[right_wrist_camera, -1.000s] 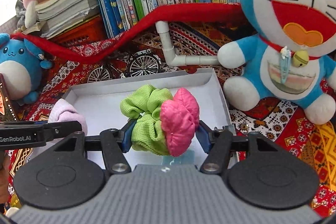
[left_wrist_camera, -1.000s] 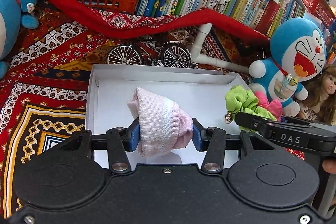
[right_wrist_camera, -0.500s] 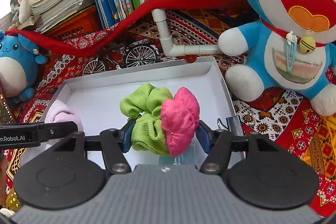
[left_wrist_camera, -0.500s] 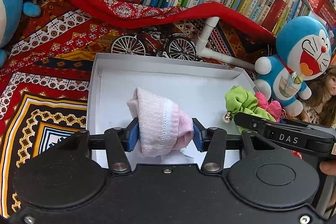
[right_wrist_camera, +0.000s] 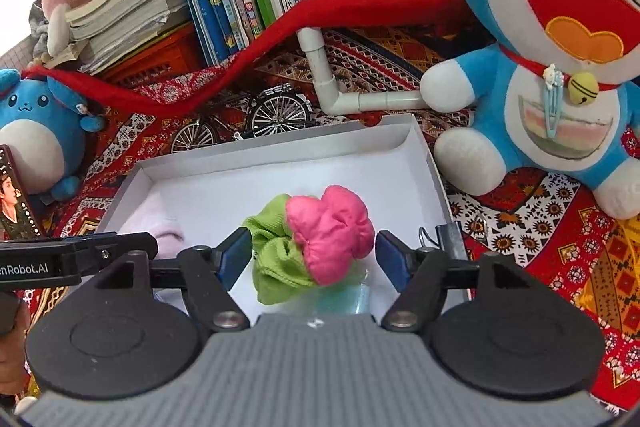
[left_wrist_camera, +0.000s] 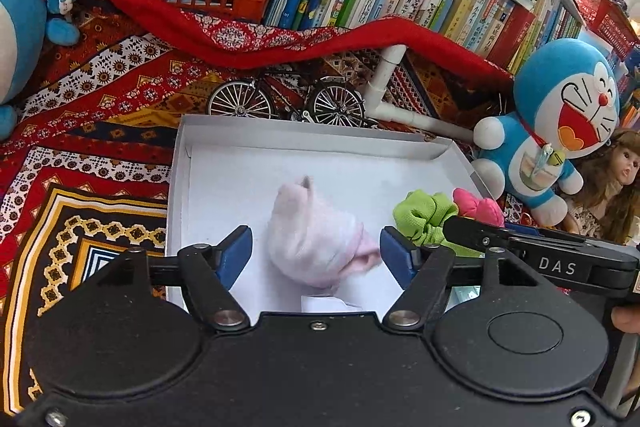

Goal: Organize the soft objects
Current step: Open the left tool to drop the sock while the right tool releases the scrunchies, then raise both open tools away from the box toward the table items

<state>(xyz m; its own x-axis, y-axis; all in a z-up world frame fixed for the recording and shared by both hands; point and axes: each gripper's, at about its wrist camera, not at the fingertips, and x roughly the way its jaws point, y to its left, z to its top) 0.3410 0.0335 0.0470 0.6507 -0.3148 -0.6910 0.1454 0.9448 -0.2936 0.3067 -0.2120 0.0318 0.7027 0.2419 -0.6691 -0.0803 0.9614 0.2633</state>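
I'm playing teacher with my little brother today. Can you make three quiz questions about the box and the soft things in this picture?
1. True or false: the pink sock lies inside the white box.
2. Which colours is the scrunchie bundle between the right gripper's fingers? A) blue and yellow B) green and pink C) black and white
3. Fill in: just behind the box stands a small model ____.

Key:
1. True. It lies between the left gripper's opening jaws, and the pads no longer press on it.
2. B. The right gripper's jaws are opening too, with gaps on both sides of the bundle.
3. Bicycle.
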